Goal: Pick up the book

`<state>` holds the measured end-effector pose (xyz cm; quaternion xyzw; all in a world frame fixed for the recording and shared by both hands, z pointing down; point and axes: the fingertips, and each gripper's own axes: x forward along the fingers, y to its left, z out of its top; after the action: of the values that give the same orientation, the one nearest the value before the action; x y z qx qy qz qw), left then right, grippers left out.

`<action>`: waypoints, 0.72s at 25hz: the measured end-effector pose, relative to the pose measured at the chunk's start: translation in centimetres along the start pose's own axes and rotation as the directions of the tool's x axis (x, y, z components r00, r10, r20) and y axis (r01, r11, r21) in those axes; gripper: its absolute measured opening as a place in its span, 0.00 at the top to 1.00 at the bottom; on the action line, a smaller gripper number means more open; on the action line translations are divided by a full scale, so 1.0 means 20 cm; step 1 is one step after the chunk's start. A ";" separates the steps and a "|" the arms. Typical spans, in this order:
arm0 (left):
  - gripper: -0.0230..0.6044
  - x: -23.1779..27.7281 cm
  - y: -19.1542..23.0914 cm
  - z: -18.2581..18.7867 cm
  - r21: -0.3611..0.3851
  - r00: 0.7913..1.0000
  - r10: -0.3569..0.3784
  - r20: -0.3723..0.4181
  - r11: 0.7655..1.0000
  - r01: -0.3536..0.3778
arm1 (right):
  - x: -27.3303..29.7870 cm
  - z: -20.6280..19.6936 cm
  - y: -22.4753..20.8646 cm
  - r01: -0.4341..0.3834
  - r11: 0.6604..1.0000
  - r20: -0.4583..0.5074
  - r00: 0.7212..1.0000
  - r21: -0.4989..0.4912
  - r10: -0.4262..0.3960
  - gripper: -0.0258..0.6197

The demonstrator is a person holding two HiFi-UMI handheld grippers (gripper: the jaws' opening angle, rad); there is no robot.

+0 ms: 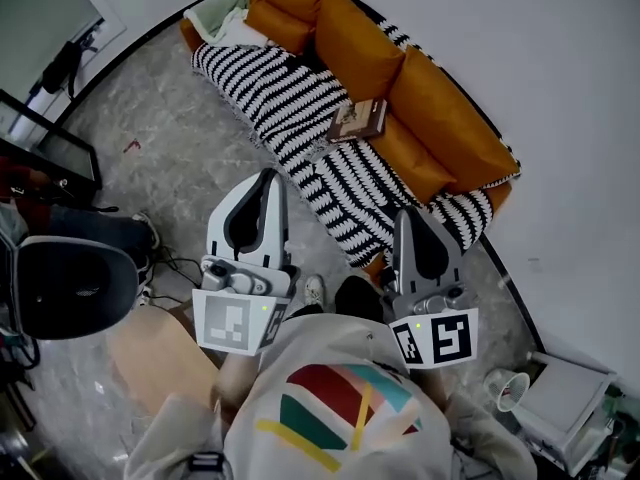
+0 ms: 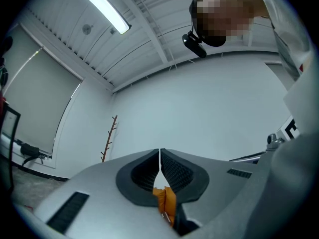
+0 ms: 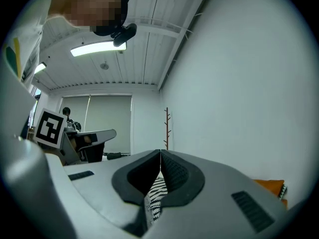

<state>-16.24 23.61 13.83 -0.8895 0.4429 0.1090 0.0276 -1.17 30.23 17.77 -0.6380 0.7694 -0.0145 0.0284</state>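
Book lies flat on the seat of the orange sofa, on top of the black-and-white striped blanket, right against the back cushions, approx mid-length of the sofa. It's on a soft surface, so prob a bit sunk in and w/ little gap under its edges.

Left gripper and right gripper are both held out in front of the person's chest, side by side, well apart from the book and short of the sofa's front edge. Both closed and empty: in each gripper view the two pads meet at the tips w/ nothing clamped. Only orange sofa shows through the gap of the left, striped blanket through the gap of the right. So both are aimed roughly at the sofa; reads as approach, no grasp set up yet. Jaws will need to open before either can take the book.

Around: office chair at the person's left, cables on the grey floor near it, a shoe just below the grippers, a bare branch-like coat stand by the far wall. A pale cushion sits at the sofa's far end.

In the way: nothing sits between grippers and book. The blanket drapes over the front edge near the right gripper, so a jaw could snag folds. Back cushions crowd the book's far side, so access prob best from the front edge.
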 end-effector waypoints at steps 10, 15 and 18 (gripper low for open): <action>0.94 0.29 0.14 -0.18 -0.031 0.999 -0.007 -0.035 1.000 0.006 | 0.28 -0.09 -0.16 0.036 0.999 -0.028 0.999 0.008 -0.036 0.94; 0.94 0.57 0.14 -0.23 0.020 0.998 -0.050 -0.050 0.998 0.051 | 0.52 -0.04 -0.31 0.028 0.999 0.026 0.999 0.032 -0.029 0.94; 0.94 0.75 0.14 -0.22 0.035 0.998 -0.058 -0.033 0.998 0.059 | 0.65 -0.02 -0.41 0.026 0.999 0.049 0.998 0.021 -0.027 0.94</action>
<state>-8.93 9.59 15.03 -0.9030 0.4191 0.0859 0.0395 4.45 15.96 18.32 -0.6479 0.7598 -0.0068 0.0538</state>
